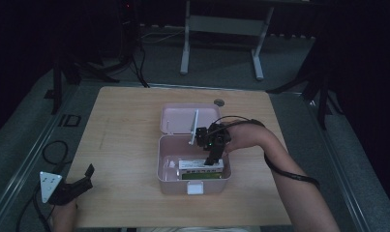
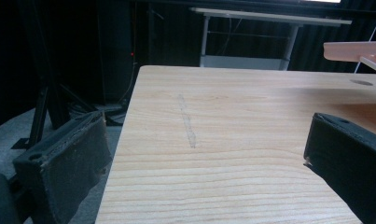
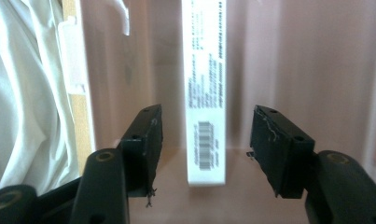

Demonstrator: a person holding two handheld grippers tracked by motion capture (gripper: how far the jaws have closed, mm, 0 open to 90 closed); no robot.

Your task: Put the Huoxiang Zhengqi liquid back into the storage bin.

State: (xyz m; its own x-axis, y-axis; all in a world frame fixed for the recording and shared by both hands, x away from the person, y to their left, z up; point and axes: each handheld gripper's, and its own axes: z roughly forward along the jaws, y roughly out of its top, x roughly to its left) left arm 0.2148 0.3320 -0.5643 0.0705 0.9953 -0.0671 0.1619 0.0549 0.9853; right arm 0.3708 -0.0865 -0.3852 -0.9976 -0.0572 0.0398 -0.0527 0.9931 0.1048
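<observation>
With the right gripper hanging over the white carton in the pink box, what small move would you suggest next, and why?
Probably close the right gripper on the white carton. Its jaws stand open on either side of the carton's narrow face, with a gap on each side, and the carton lies inside the pink box. The left gripper rests open at the table's near left corner.

Left hand-held gripper (image 1: 86,176): black body, two blunt black jaws with worn, fraying pad edges and a round screw hole in each; grey three-cornered plate with small dark dots on top, black cable trailing off behind. Right hand-held gripper (image 1: 213,159): black, small green light on its body, jaws with round screw holes and scuffed pads, black cable looping along the bare forearm. No sleeves on either arm.
</observation>
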